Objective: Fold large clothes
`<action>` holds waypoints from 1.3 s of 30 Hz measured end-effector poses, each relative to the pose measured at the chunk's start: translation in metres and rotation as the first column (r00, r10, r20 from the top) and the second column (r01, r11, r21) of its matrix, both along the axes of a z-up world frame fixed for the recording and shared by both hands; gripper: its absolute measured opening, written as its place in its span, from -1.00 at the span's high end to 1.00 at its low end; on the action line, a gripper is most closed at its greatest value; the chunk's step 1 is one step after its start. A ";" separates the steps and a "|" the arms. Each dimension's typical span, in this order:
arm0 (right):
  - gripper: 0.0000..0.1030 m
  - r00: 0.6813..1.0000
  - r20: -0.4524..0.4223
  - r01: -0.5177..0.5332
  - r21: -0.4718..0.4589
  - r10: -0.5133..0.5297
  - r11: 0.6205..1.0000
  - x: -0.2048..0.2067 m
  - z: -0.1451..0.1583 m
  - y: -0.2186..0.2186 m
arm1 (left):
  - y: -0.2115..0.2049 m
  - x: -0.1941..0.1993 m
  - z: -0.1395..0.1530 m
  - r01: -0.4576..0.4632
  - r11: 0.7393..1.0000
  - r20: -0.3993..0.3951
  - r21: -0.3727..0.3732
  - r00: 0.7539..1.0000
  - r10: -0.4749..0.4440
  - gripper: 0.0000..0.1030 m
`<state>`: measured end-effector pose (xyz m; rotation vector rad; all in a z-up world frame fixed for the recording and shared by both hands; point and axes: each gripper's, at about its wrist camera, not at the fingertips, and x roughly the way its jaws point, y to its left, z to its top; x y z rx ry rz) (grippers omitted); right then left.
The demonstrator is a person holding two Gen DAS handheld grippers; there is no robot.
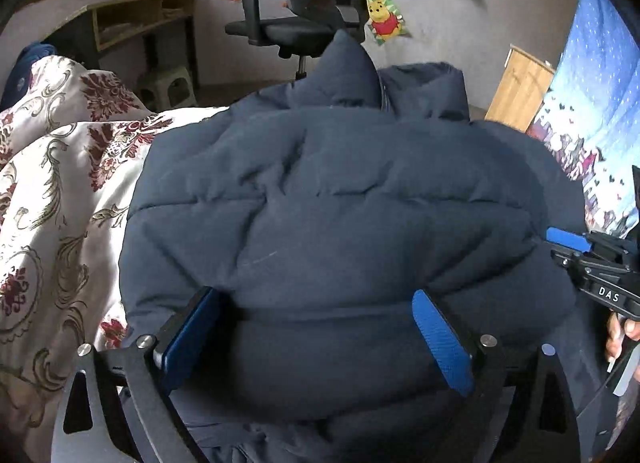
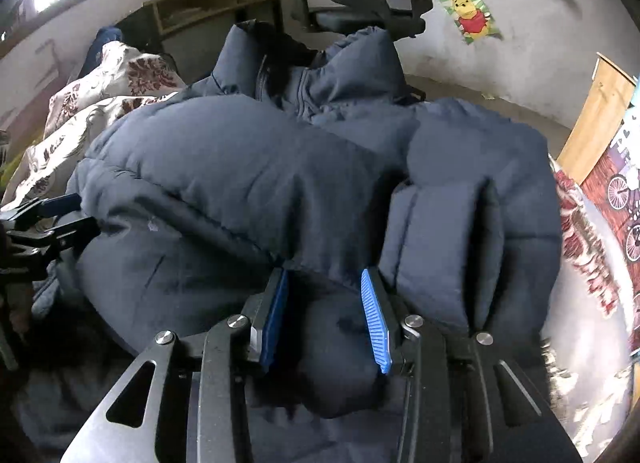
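Your left gripper (image 1: 320,323) sits at the bottom of its frame with the jaws spread wide; a puffy fold of the jacket (image 1: 340,203) bulges up between the blue pads (image 1: 440,339), which flank it without clearly pinching it. Your right gripper (image 2: 326,317) has its jaws partly apart, a roll of the same jacket (image 2: 240,183) between them; whether the pads press it is unclear. The jacket lies bundled across the middle of both frames, collar toward the top, on the bed. A floral quilt (image 1: 60,183) lies at its left, a blue sheet (image 1: 600,103) at right. An office chair (image 1: 300,23) stands behind, top centre.
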<state>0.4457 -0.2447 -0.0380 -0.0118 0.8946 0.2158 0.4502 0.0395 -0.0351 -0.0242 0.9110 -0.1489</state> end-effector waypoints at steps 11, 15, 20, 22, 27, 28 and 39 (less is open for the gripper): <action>0.34 0.998 0.058 0.029 -0.061 -0.025 0.998 -0.013 -0.010 0.008 | -0.005 0.002 -0.013 0.001 0.998 -0.017 0.064 1.000 0.000 -1.00; 0.33 0.997 0.062 0.040 -0.055 -0.037 0.998 -0.015 -0.008 0.008 | -0.003 -0.003 -0.008 -0.010 0.999 -0.002 0.042 1.000 0.011 -1.00; -0.20 0.997 0.031 0.068 0.040 -0.069 0.997 -0.026 0.012 -0.002 | 0.000 -0.016 0.011 -0.055 0.996 0.003 0.067 0.998 0.055 -1.00; -0.27 0.995 0.044 0.087 0.031 -0.088 0.996 -0.034 0.024 -0.003 | 0.000 -0.026 0.023 -0.040 0.996 0.035 0.084 0.999 0.037 -1.00; -0.37 0.995 0.061 0.082 -0.064 -0.078 0.995 -0.043 0.063 0.001 | 0.010 -0.041 0.056 -0.009 0.996 0.113 0.084 0.994 -0.001 -1.00; -0.41 0.995 0.066 0.086 -0.073 -0.081 0.994 -0.044 0.073 0.000 | 0.013 -0.041 0.063 -0.005 0.997 0.119 0.080 0.993 -0.005 -1.00; -0.66 0.984 0.081 0.159 0.020 -0.160 0.987 0.009 0.144 -0.011 | 0.053 0.022 0.120 0.053 0.999 0.095 -0.001 0.994 -0.052 -1.00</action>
